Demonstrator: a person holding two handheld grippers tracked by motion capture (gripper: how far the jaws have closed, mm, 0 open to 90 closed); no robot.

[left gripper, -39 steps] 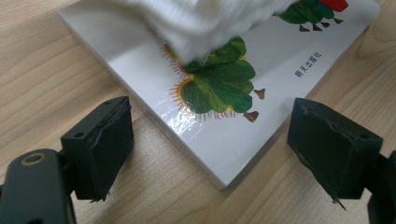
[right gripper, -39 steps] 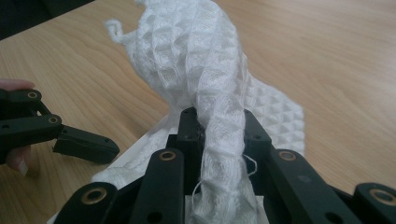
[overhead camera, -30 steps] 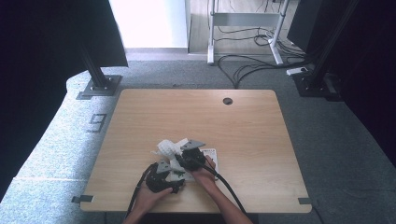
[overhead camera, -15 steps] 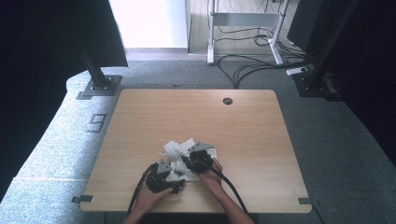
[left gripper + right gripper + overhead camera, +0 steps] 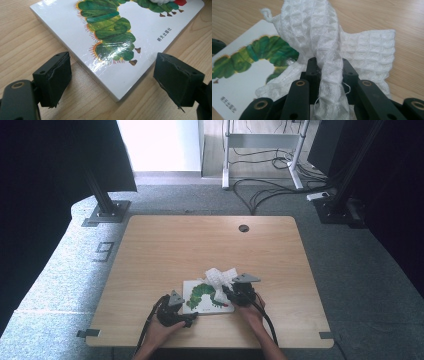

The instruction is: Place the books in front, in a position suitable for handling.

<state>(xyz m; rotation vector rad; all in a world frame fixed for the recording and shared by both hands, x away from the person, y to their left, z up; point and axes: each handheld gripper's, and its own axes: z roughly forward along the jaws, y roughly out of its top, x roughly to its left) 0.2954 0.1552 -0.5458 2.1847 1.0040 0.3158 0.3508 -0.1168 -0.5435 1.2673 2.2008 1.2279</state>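
A white waffle-weave cloth (image 5: pixel 329 50) is bunched and lifted, its fold pinched, draping partly over the picture book (image 5: pixel 206 296). The white book with a green caterpillar lies flat, seemingly closed, at the table's six o'clock.

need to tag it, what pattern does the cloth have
White waffle weave cloth, clearest in the right gripper view.

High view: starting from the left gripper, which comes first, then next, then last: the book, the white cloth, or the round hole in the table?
1. Book: just right of the left gripper, a corner between its open jaws.
2. Cloth: farther right, at the book's far corner, held by the right gripper.
3. Hole: near the table's far edge.
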